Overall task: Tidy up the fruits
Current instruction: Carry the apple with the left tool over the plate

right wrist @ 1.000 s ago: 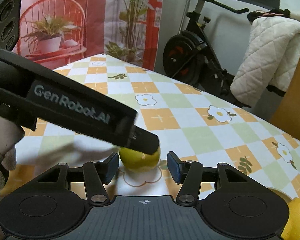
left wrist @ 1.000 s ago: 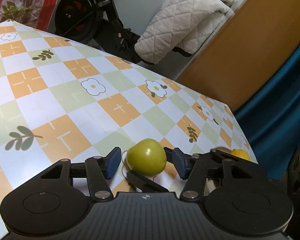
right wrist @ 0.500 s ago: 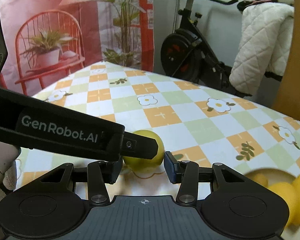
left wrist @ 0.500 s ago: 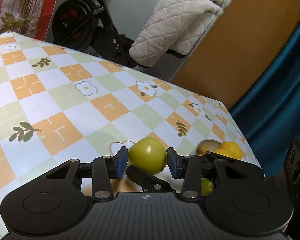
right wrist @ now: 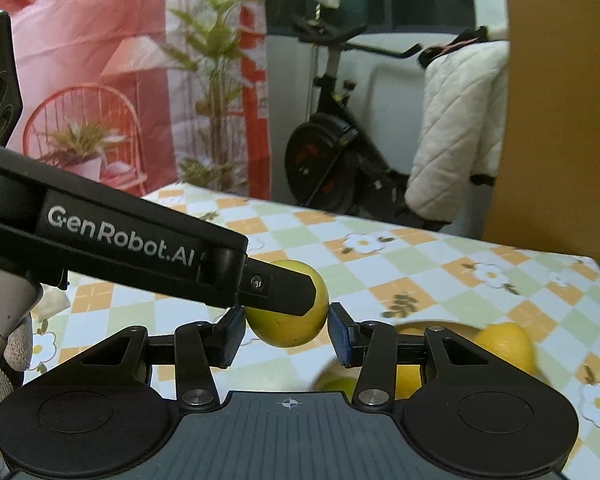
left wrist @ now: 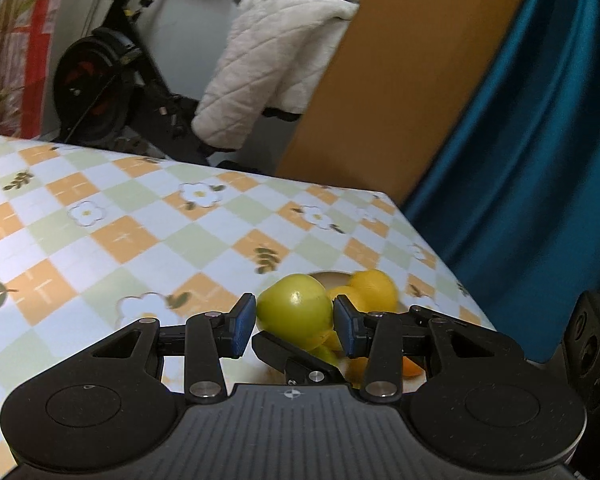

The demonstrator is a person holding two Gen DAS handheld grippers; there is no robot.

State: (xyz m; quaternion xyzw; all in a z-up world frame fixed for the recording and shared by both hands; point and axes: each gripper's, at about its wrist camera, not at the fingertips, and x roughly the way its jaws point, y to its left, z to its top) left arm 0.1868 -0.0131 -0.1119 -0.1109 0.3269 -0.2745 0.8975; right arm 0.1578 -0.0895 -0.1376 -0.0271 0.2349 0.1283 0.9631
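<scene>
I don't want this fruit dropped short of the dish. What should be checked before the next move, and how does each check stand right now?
1. Left gripper pads on both sides of the green fruit: ok.
2. Right gripper pads also on the same fruit: ok.
3. Fruit off the tablecloth: cannot tell, likely lifted.
4. Dish in sight, ahead and to the right: ok.
5. Free spot in the dish among the yellow fruits: cannot tell, partly hidden and blurred.
6. The two grippers clear of each other: not ok, a left finger overlaps the fruit's top.

Exercise bike — quilted jacket
</scene>
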